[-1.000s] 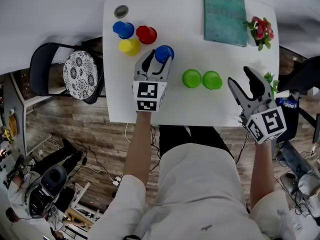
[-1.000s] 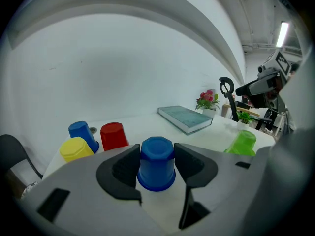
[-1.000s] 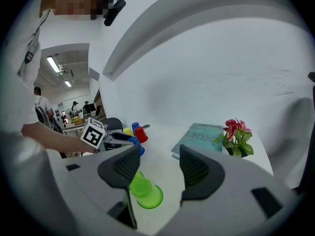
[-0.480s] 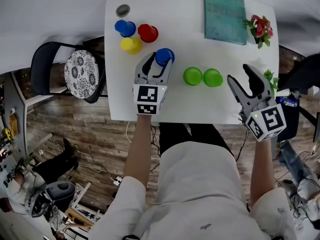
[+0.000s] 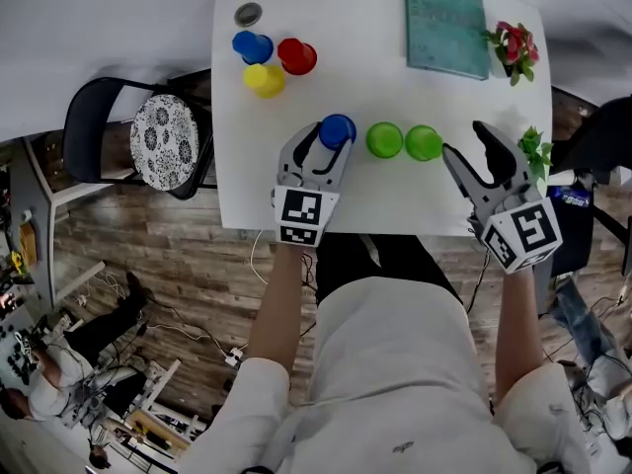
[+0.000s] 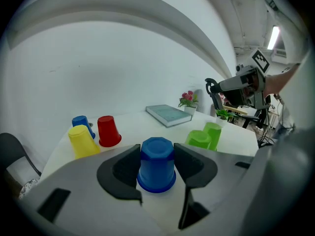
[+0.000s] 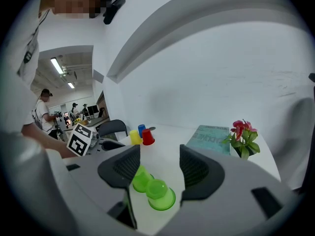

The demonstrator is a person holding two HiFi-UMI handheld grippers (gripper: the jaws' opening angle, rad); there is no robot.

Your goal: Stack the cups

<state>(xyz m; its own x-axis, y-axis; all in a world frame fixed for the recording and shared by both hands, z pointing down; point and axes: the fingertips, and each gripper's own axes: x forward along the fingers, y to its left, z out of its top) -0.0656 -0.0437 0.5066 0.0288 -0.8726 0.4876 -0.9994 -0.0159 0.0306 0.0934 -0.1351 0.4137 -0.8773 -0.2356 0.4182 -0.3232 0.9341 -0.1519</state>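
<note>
An upside-down blue cup [image 5: 337, 129] sits between the fingers of my left gripper [image 5: 324, 138], which is shut on its sides. The left gripper view shows this blue cup [image 6: 156, 163] gripped just above the white table [image 5: 375, 38]. Two green cups [image 5: 384, 139] [image 5: 424, 143] stand upside down side by side just right of it. Yellow [image 5: 264, 79], red [image 5: 296, 56] and a second blue cup [image 5: 253, 45] cluster at the far left. My right gripper [image 5: 467, 144] hangs open to the right of the green cups [image 7: 160, 194], holding nothing.
A teal book [image 5: 446, 20] lies at the table's far right, beside a small pot of red flowers [image 5: 512, 47]. A grey round disc [image 5: 248, 14] sits in the far left corner. A black chair with a patterned cushion [image 5: 163, 141] stands left of the table.
My left gripper has carried the blue cup nearer the front edge and slightly right, into line with the green cups. The right gripper has stayed put.
</note>
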